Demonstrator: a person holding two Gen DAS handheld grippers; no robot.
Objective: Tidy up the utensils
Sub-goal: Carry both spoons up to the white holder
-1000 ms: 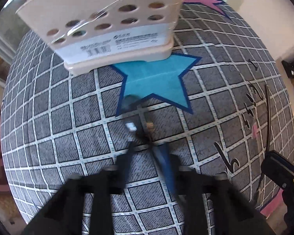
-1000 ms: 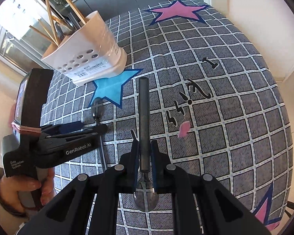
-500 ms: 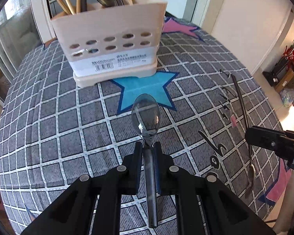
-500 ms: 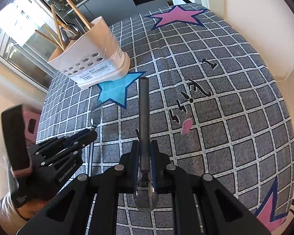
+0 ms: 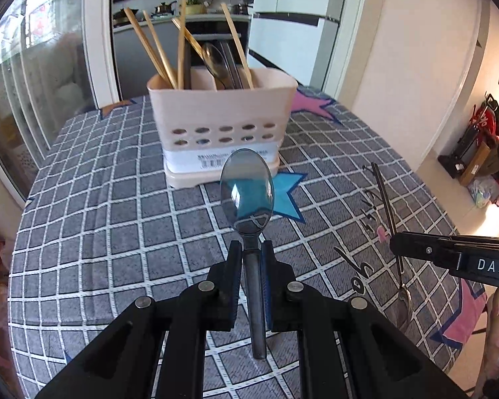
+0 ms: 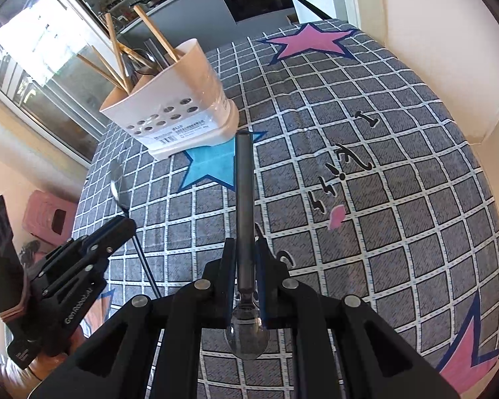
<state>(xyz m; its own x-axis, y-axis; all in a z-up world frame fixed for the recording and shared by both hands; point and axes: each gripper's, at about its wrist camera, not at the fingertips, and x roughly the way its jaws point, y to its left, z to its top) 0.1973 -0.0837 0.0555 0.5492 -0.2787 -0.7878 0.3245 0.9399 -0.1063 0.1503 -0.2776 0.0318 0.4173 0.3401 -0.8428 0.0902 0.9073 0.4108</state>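
My left gripper [image 5: 250, 249] is shut on a metal spoon [image 5: 247, 188], bowl forward, held above the table in front of the beige utensil holder [image 5: 221, 123]. The holder has wooden chopsticks [image 5: 151, 50] and metal utensils standing in it. My right gripper [image 6: 244, 247] is shut on a second spoon [image 6: 243, 196], handle pointing forward, bowl behind the fingers. It shows in the left wrist view [image 5: 387, 212] at the right. The left gripper [image 6: 116, 229] shows at the left of the right wrist view, the holder [image 6: 179, 113] beyond it.
The table wears a grey checked cloth [image 5: 99, 219] with blue [image 6: 209, 163] and pink stars [image 6: 307, 41]. A kitchen counter and oven stand behind the table. A pink box [image 6: 48, 216] sits on the floor at the left.
My left gripper has closed on the spoon, lifted it off the cloth and tilted up to face the holder. My right gripper has kept its spoon and risen slightly.
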